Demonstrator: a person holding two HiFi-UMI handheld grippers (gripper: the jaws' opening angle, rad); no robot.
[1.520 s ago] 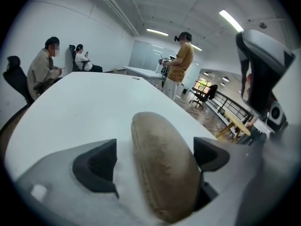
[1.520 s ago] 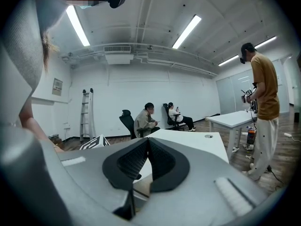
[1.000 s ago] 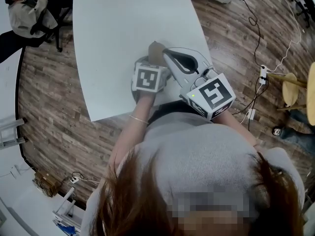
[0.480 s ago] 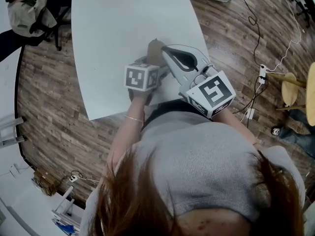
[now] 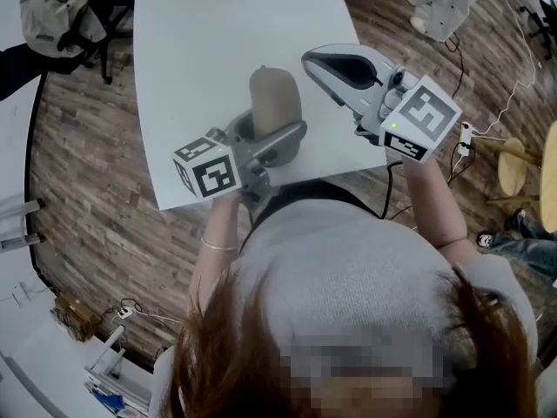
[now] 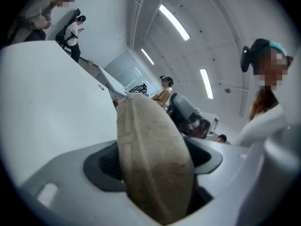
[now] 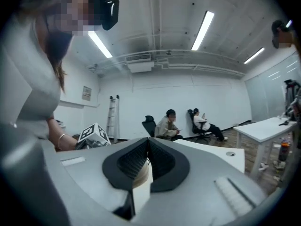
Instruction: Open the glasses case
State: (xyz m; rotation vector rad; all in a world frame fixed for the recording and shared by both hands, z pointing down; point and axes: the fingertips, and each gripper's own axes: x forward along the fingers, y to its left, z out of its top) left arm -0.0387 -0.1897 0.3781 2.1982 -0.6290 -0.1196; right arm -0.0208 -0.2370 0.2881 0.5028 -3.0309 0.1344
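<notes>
Our left tongs (image 5: 265, 138) had just been closing and gripped the case (image 5: 275, 103) by its lower end, upright over the table (image 5: 200, 50), mid-frame. At upper right, the right tongs (image 5: 318, 62) were pinched together, holding nothing. We figured the trick was keeping the left squeeze off the seam so the right could pry the lid.

The white surface (image 5: 200, 50) is left bare beyond the glasses case (image 5: 275, 98), which is held upright above its near edge by the left tongs (image 5: 268, 139), whose jaws have just been closing on it. A clear gap is seen between the case and the raised right tongs (image 5: 312, 61), jaws together.
</notes>
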